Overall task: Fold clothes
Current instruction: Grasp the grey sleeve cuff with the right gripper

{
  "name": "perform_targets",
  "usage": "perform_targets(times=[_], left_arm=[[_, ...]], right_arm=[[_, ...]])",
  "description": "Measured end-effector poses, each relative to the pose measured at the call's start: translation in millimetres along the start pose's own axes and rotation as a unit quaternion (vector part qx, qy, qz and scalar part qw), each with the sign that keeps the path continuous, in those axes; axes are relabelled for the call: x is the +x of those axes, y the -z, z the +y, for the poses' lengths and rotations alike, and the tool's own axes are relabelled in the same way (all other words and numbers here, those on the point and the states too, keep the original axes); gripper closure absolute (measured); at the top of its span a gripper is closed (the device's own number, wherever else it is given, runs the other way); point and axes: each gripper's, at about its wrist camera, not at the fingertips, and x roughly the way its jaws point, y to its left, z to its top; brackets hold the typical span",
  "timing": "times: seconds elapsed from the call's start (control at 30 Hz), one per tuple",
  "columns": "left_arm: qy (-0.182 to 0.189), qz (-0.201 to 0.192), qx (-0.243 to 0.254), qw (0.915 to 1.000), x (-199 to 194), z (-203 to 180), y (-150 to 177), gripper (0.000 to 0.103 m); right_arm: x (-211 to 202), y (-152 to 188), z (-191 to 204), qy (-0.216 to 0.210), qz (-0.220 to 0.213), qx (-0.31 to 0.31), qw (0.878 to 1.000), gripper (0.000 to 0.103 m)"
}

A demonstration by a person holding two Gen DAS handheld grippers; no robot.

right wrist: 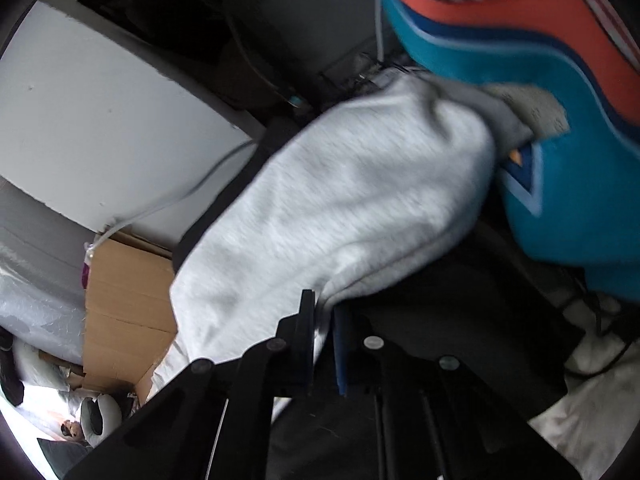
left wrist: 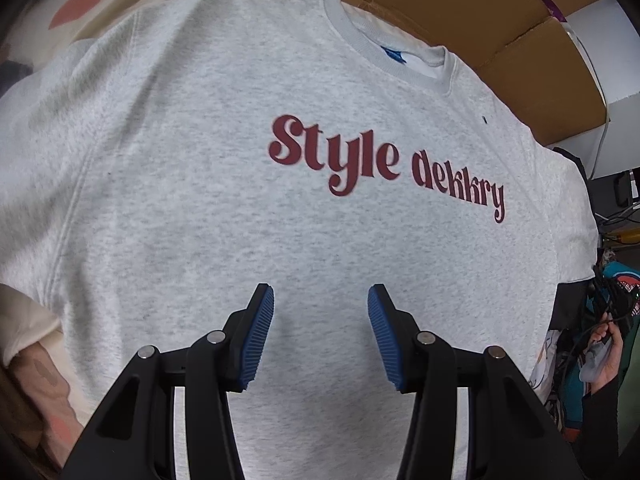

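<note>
A light grey T-shirt (left wrist: 224, 208) with dark red lettering lies spread out face up, its collar (left wrist: 384, 44) at the top. My left gripper (left wrist: 321, 300) is open and empty just above the shirt's lower middle, with blue pads (left wrist: 258, 336). In the right wrist view my right gripper (right wrist: 325, 312) is shut on a fold of the grey shirt's fabric (right wrist: 332, 200), which stretches away from the jaws toward the upper right. Whether this is a sleeve or a hem I cannot tell.
A cardboard box (left wrist: 500, 20) lies behind the collar; it also shows in the right wrist view (right wrist: 124, 300). A teal and orange garment (right wrist: 560, 152) lies past the held fabric. Cables (right wrist: 240, 32), a white panel (right wrist: 100, 120) and dark clutter lie at the left.
</note>
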Motion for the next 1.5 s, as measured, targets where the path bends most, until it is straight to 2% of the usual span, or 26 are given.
perform_targets(times=[0.13,0.33,0.57,0.83,0.87,0.93,1.17,1.4,1.5], left_arm=[[0.011,0.002,0.004,0.9999,2,-8,0,0.053],[0.013,0.007,0.004,0.9999,3,-9,1,0.053],[0.016,0.014,0.005,0.9998,7,-9,3,0.053],[0.018,0.022,0.018,0.9994,10,-14,6,0.053],[0.019,0.022,0.016,0.9994,10,-13,6,0.053],[0.019,0.023,0.015,0.9994,10,-13,5,0.053],[0.024,0.025,0.023,0.9991,9,-17,6,0.053],[0.031,0.021,0.020,0.9991,5,-17,4,0.053],[0.030,0.018,0.021,0.9992,2,-16,4,0.053]], right_arm=[[7,-7,-1,0.010,0.001,0.010,1.000,0.082],[17,-8,-7,0.024,-0.010,0.023,0.999,0.082],[-5,-16,6,0.052,-0.075,-0.013,0.996,0.082],[3,-24,16,0.067,-0.067,-0.018,0.995,0.080],[2,-23,21,0.068,-0.069,-0.028,0.995,0.081],[-1,-22,33,0.073,-0.074,-0.058,0.993,0.096],[-18,-28,69,0.065,-0.090,-0.121,0.986,0.098],[-43,-40,101,0.024,-0.105,-0.112,0.988,0.099],[-52,-35,117,0.014,-0.110,-0.131,0.985,0.099]])
